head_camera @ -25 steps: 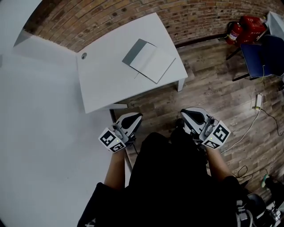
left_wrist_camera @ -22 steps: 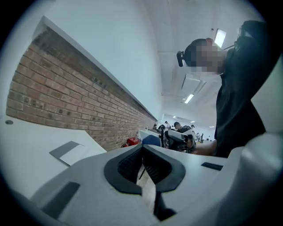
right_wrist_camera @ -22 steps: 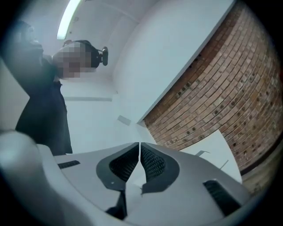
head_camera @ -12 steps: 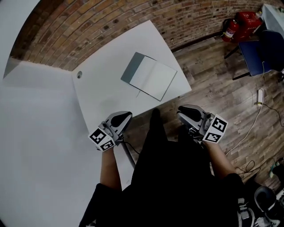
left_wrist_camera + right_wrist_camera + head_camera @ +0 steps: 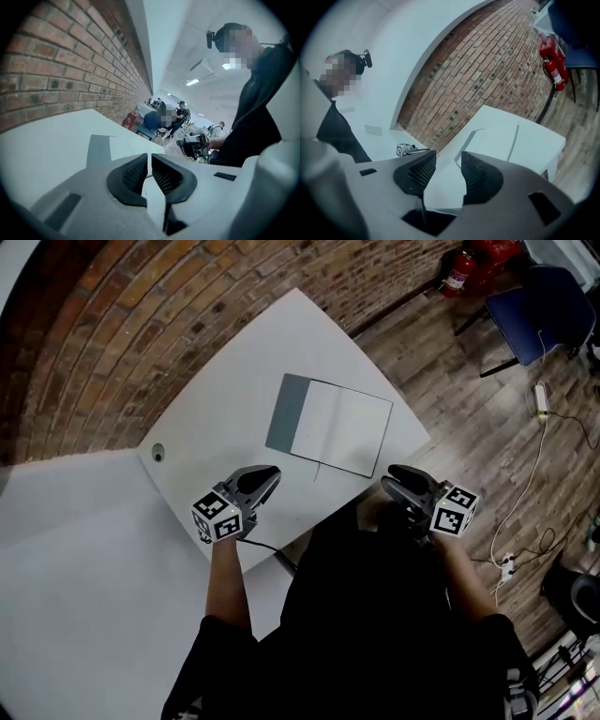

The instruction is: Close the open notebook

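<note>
Notebook (image 5: pixel 328 426) is laid open on white table (image 5: pixel 216 413) | left hand-held gripper (image 5: pixel 272 472) is held shut, empty, over table near notebook | right hand-held gripper (image 5: pixel 390 472), jaws just opened, nothing between, is held beside table edge.

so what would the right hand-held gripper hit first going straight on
Probably the white table top near its edge, the open grey-covered notebook beyond; depth unclear. The right hand-held gripper has just been opening its jaws, nothing between them.

Notebook (image 5: pixel 330 427) on table (image 5: pixel 220 395) near front edge; wall (image 5: pixel 141 315) behind, chair (image 5: pixel 539 296) far right
</note>
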Motion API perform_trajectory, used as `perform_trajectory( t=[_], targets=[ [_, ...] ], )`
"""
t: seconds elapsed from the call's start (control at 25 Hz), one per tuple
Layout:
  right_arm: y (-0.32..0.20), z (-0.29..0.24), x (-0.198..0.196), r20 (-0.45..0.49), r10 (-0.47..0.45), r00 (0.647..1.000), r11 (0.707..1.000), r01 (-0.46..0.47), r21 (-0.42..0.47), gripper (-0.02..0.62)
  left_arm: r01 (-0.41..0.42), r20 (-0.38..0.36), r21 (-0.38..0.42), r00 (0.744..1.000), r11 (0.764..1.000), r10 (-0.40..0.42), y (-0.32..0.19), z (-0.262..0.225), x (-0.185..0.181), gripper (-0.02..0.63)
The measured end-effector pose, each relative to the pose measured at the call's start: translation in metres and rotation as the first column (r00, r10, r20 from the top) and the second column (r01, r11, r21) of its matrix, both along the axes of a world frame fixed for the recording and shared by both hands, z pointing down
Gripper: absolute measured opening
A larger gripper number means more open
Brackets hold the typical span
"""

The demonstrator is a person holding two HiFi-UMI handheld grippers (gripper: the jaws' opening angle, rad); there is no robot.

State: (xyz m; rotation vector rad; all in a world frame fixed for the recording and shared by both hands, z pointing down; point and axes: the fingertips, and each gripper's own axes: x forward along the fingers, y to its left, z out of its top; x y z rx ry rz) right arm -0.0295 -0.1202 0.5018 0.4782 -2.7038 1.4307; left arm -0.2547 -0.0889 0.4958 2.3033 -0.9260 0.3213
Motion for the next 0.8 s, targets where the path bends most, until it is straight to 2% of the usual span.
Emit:
perform_trajectory(
  t=[0.2,0.32,0.4,0.52,0.64,0.8],
  targets=[
    [-0.011,0.055,-0.004,-0.145,0.084,0.986,0.990,-0.098,-0.097,0.189,-0.076,0.032,-0.116,0.996,0.990,0.081,-0.028,0.043,-0.037,0.023],
    [-0.013,0.077,0.000,-0.182,0.133,0.974,0.973,-0.164,-0.166,0.193,-0.099,0.030,-0.154,0.994,0.983,0.105,-0.046,0.060,-0.050,0.023],
    [-0.012,0.087,0.002,-0.176,0.157,0.972,0.955,-0.195,-0.223,0.193,-0.094,0.025,-0.189,0.995,0.978,0.100,-0.057,0.075,-0.056,0.030],
    [-0.009,0.099,-0.001,-0.156,0.176,0.972,0.934,-0.215,-0.286,0.193,-0.074,0.054,-0.238,0.995,0.968,0.089,-0.069,0.096,-0.063,0.089],
    [-0.004,0.104,-0.001,-0.155,0.159,0.975,0.936,-0.199,-0.291,0.193,-0.040,0.072,-0.306,0.995,0.951,0.065,-0.076,0.114,-0.067,0.126],
    [-0.004,0.106,-0.003,-0.172,0.129,0.977,0.945,-0.174,-0.276,0.193,0.020,0.095,-0.416,0.995,0.909,0.022,-0.072,0.137,-0.075,0.179]
  ],
)
